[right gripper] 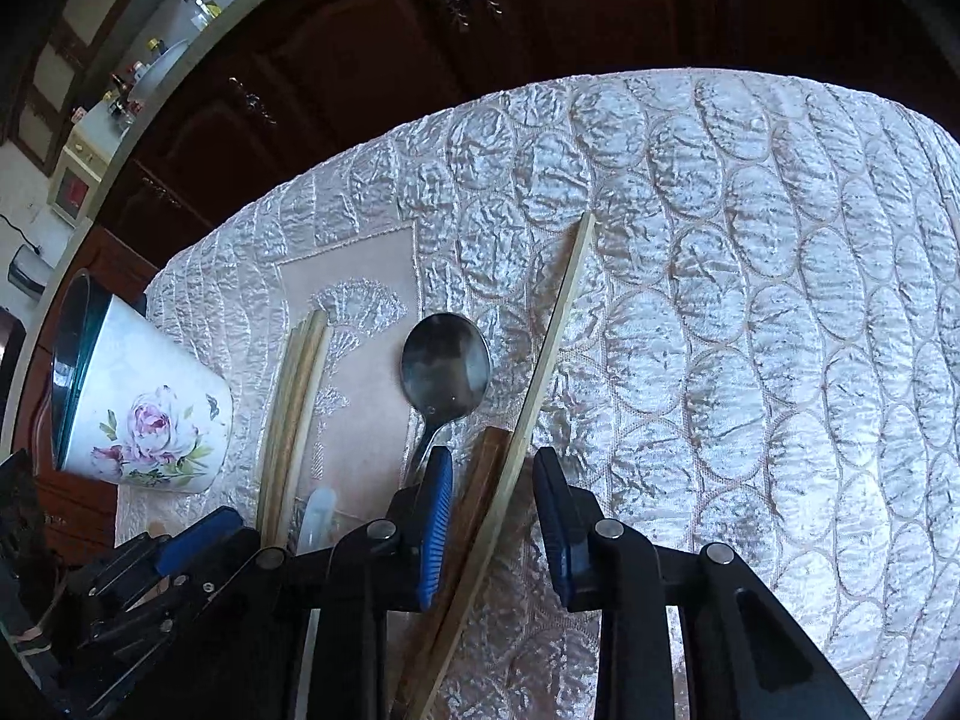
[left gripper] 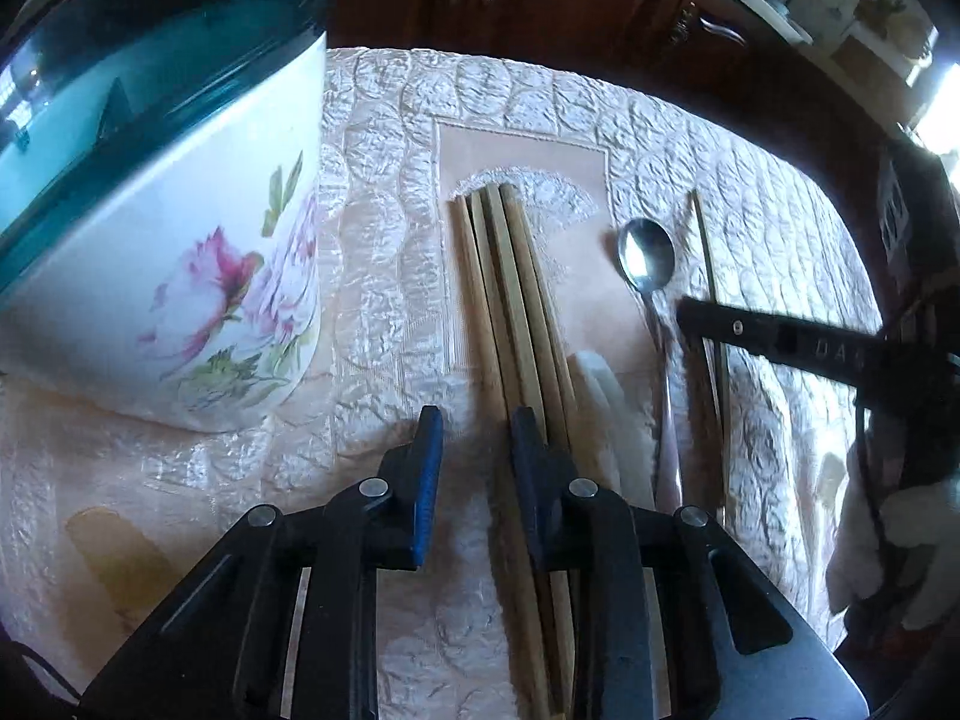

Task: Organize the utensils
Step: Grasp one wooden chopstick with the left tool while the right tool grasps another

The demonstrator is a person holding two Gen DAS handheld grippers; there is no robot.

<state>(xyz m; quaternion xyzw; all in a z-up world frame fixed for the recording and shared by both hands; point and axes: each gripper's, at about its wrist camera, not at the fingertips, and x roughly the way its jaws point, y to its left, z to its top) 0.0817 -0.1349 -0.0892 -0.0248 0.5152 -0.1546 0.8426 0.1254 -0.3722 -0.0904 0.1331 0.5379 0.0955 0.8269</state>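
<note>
A white floral pot (left gripper: 180,276) with a teal rim stands on the quilted cream tablecloth (right gripper: 750,300), to the left of the utensils and well clear of them; dark wooden cabinet doors (right gripper: 360,60) fill the background beyond the table edge; a pale, translucent object (left gripper: 606,396), too blurred to identify, lies between the chopstick bundle and the spoon; a yellowish patch (left gripper: 120,564) shows on the cloth at lower left.

The wooden chopsticks (left gripper: 516,300) lie bunched side by side on a plain peach panel (left gripper: 576,162) of the cloth, tips pointing away; the steel spoon (right gripper: 445,363) rests bowl-up just to their right; a single pale stick (right gripper: 558,324) lies further right on the quilted part, with a darker brown stick (right gripper: 480,480) close beside its near end.

The left gripper (left gripper: 477,420) sits low over the near end of the bundle, its blue-padded jaws narrowed but with a gap; its right pad is against the bundle, and whether anything is pinched cannot be told.

The right gripper (right gripper: 492,468) straddles the pale stick and the brown one, jaws partly closed with the sticks between them; daylight shows on the right-hand side, so the pads do not press on both sides; the spoon handle runs under the left finger (right gripper: 438,498).
</note>
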